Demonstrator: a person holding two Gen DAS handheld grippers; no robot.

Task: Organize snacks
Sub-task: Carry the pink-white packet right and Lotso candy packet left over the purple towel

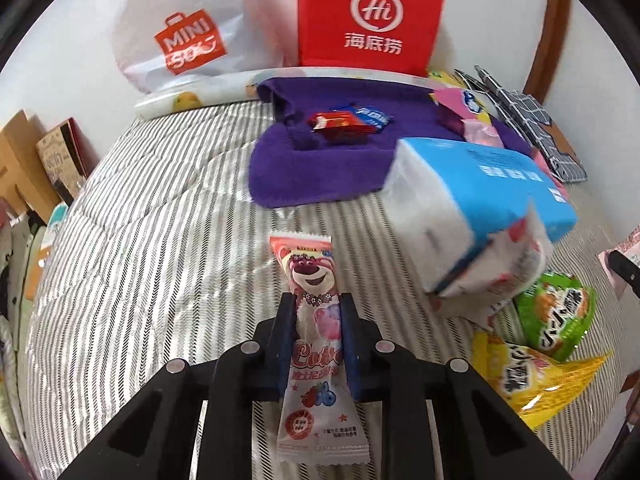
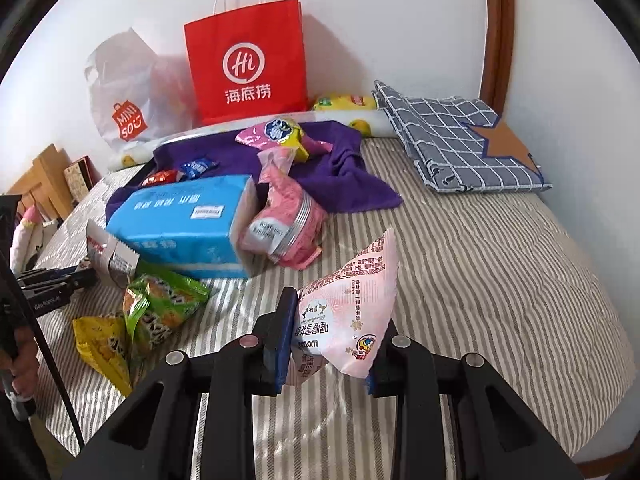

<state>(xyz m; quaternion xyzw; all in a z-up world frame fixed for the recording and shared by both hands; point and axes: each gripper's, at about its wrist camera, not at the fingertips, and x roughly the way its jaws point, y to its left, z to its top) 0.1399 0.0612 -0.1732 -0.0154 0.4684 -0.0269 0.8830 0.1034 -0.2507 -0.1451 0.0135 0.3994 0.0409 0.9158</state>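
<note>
Pink bear snack (image 1: pixel 311 280): clamped between the left tongs (image 1: pixel 316 300), over the striped bed (image 1: pixel 160 240).
Pale pink packet (image 2: pixel 352 304): gripped by the right tongs (image 2: pixel 332 320).

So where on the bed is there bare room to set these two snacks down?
Free: the striped cover right of the purple towel, below the checked cloth; also the stretch left of the towel. Crowded: around the blue tissue pack, green packet and yellow packet.
</note>
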